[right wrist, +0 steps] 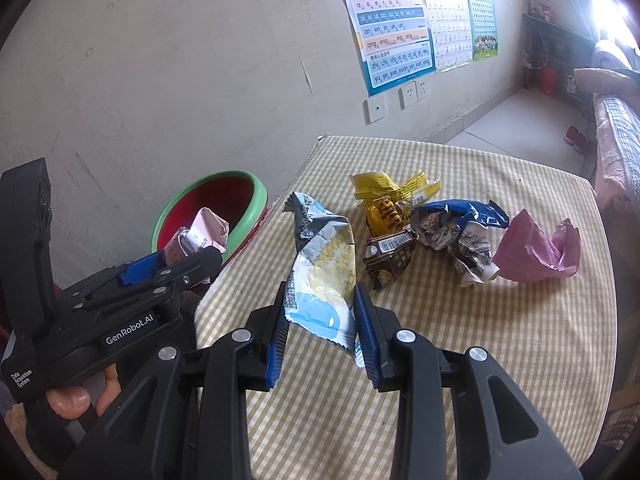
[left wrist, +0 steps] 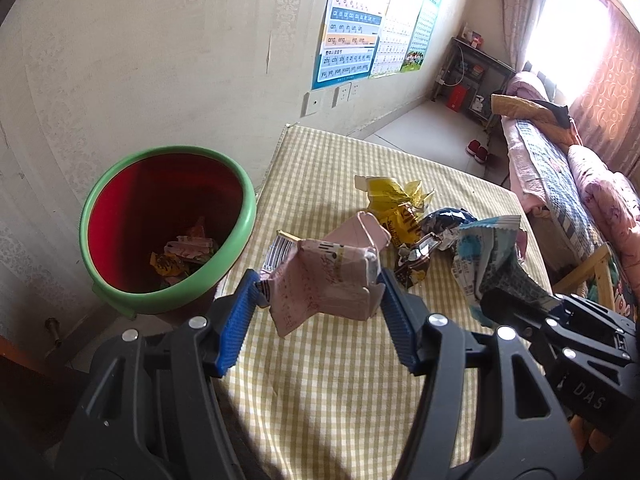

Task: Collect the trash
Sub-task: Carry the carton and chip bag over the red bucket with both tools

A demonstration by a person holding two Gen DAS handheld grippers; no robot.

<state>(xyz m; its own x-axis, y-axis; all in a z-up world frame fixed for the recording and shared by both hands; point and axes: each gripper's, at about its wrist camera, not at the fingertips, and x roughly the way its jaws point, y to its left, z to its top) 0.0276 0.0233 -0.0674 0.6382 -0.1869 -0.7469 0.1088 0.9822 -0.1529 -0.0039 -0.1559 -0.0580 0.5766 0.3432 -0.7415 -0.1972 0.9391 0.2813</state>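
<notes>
Crushed pink carton (left wrist: 324, 280) is clamped in left gripper (left wrist: 318, 292) above the table edge, just beside the bin (left wrist: 168, 232). Blue-white wrapper (right wrist: 320, 276) is pinched in right gripper (right wrist: 320, 312). Both look light, crinkly, slippery; grip folded middles. Remaining litter sits on checked tablecloth (right wrist: 480, 340).

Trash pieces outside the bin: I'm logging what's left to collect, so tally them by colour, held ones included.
Pink: 2, crushed carton, crumpled bag
Yellow: 1, wrapper
Blue and white: 2, held packet, crumpled wrapper
Brown: 1, small carton
Total: 6
</notes>
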